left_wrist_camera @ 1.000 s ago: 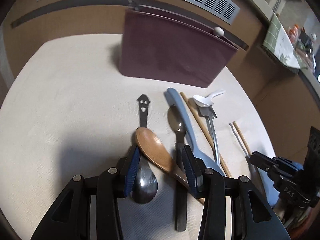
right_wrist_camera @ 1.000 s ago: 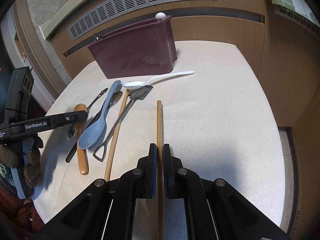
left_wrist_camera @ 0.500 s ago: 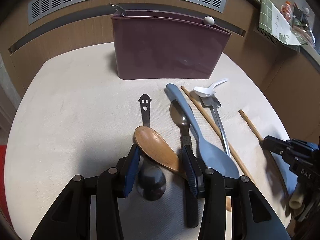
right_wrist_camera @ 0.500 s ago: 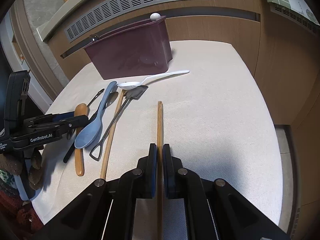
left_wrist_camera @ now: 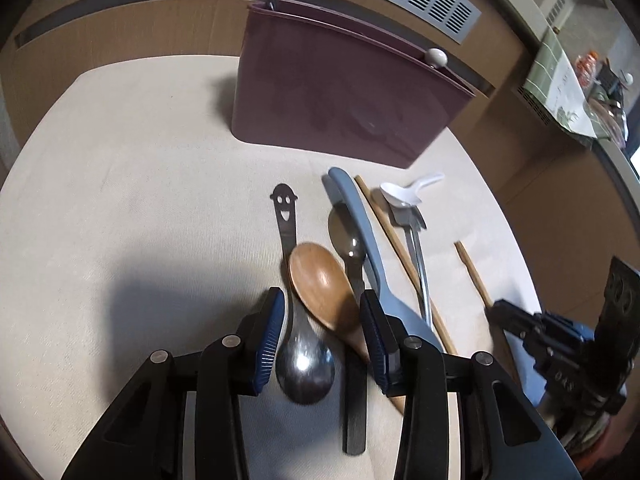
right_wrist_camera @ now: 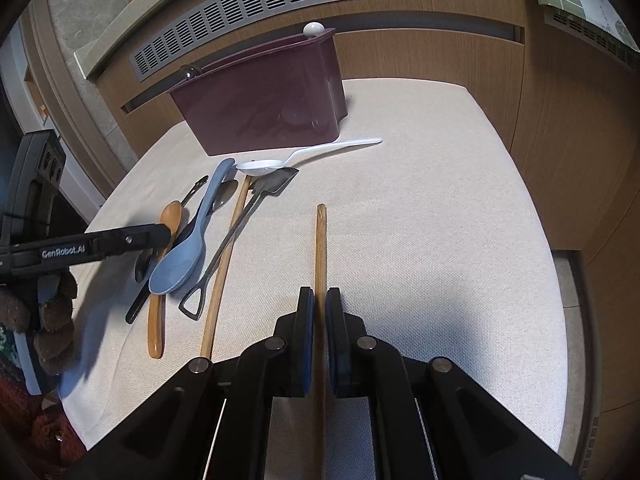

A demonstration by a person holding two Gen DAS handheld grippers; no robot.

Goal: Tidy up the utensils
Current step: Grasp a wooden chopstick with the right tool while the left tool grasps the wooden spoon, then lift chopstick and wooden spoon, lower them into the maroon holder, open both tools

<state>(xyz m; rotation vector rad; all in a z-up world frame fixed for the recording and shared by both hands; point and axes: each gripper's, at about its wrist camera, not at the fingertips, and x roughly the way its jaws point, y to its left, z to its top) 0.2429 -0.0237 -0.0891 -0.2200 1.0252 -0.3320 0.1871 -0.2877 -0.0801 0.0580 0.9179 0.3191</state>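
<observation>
Wooden chopstick [right_wrist_camera: 320, 240] is clamped in the right gripper [right_wrist_camera: 316, 316], lower centre. Left gripper [left_wrist_camera: 322, 320], just narrowed, is spread astride the wooden spoon [left_wrist_camera: 320, 284], unclamped. Seven utensils remain on the desk [right_wrist_camera: 420, 220]; the holder [right_wrist_camera: 264, 108], upper centre, is barely filled.

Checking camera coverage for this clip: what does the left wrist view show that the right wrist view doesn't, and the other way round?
Only the left wrist view shows the smiley-face handle end of the metal spoon and the left gripper open around the wooden spoon; its jaws have just been closing.

Only the right wrist view shows the white spoon's full handle and the right gripper shut on a chopstick.

Both show the maroon holder, the blue spoon and the second chopstick.
</observation>
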